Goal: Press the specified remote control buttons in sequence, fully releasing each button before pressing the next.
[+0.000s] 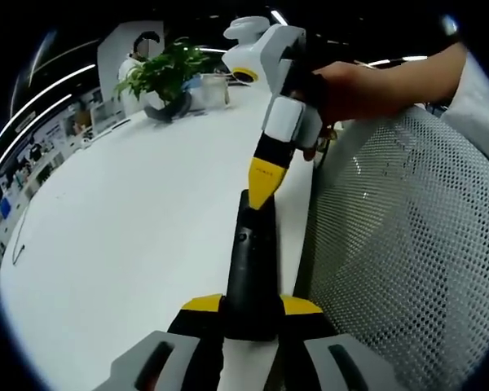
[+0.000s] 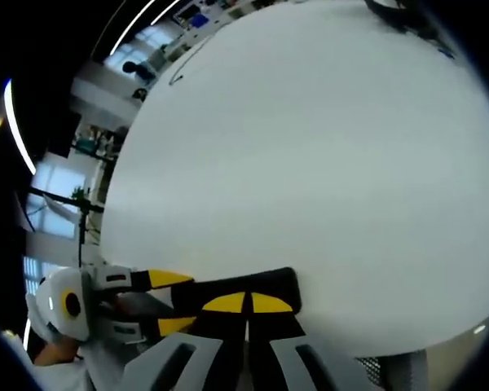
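Black remote control (image 1: 250,273) clamped at its near end by left gripper (image 1: 251,308), held above white bench (image 1: 130,244); right gripper (image 1: 266,181) with yellow tips closed together, pressing on far end of remote; potted plant (image 1: 165,77) at bench's far edge beyond remote; mesh chair (image 1: 407,244) beside remote

The left gripper (image 1: 251,308), yellow-tipped with grey and black jaws, clamps a slim black remote control (image 1: 251,269) near its end. The right gripper (image 1: 265,191), white-bodied with yellow tips pinched together, points down onto the remote's far end, gripped by a person's bare hand (image 1: 342,85).
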Action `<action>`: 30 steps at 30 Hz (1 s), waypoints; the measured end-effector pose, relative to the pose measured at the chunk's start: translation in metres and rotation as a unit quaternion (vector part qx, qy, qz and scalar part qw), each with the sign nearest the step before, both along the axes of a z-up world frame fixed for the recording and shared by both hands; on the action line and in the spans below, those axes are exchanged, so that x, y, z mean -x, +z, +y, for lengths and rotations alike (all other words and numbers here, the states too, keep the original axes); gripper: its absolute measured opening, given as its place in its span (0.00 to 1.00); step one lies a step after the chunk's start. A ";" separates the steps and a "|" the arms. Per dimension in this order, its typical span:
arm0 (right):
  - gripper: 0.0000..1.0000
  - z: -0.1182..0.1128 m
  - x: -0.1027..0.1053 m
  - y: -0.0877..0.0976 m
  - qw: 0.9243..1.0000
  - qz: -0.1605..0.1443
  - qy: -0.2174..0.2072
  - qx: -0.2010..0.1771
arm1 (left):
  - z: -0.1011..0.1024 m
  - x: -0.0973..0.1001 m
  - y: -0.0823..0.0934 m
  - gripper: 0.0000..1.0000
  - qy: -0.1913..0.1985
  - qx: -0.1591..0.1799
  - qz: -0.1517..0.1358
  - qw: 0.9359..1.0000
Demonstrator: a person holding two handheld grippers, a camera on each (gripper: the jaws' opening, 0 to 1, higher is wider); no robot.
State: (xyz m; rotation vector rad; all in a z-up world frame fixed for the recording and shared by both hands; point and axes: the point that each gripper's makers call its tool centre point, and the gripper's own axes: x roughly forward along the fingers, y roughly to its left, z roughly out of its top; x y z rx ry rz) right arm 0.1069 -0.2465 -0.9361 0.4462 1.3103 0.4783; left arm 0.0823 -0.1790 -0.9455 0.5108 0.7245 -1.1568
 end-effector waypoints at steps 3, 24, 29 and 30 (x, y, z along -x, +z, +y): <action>0.00 0.004 0.000 0.005 1.000 -0.002 -0.003 -0.015 | -0.002 0.003 0.000 0.23 -0.009 0.002 0.000 1.000; 0.00 0.012 0.007 -0.001 1.000 0.001 0.024 -0.013 | -0.004 0.008 -0.001 0.24 -0.015 0.003 0.003 1.000; 0.00 0.011 0.006 -0.002 1.000 0.008 0.016 -0.023 | -0.004 0.008 0.000 0.24 -0.014 0.005 0.002 1.000; 0.00 0.011 0.005 -0.002 1.000 0.007 0.016 -0.024 | -0.005 0.007 0.000 0.24 -0.012 0.006 0.002 1.000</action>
